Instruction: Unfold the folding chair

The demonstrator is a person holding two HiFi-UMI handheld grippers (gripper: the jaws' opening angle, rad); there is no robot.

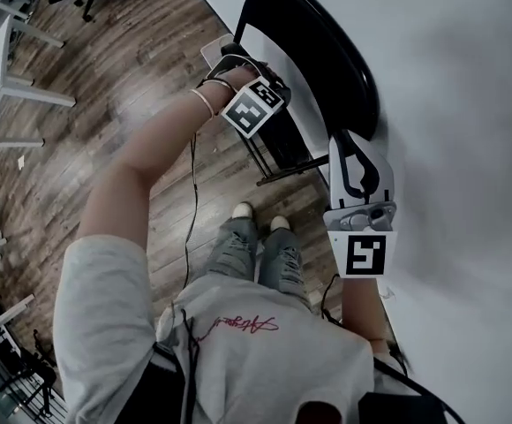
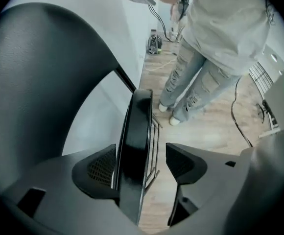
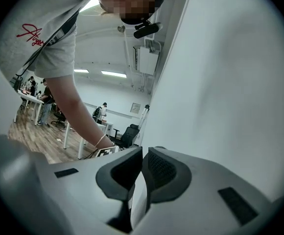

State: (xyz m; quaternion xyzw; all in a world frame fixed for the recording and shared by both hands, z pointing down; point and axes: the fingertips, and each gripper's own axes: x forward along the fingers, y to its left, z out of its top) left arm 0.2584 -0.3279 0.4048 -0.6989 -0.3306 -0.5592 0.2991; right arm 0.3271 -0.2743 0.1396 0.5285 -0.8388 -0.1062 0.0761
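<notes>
Folding chair (image 1: 322, 56): folded flat by the far white wall (image 1: 468, 104), seat (image 2: 134, 131) upright; opening judged outstanding | left gripper (image 2: 142, 163): jaws wide, astride the seat edge, not squeezing | right gripper (image 3: 143, 168): jaws nearly together, empty | head view alone shows the whole chair; left gripper view alone shows the straddle

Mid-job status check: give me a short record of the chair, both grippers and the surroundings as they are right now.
chair: black folding chair, folded, standing against the white wall
left: left gripper points down, jaws open, straddling the chair's seat panel, not clamped on it
right: right gripper close to the wall, jaws together, nothing between them
floor: wood floor
task state: chair not yet unfolded
</notes>
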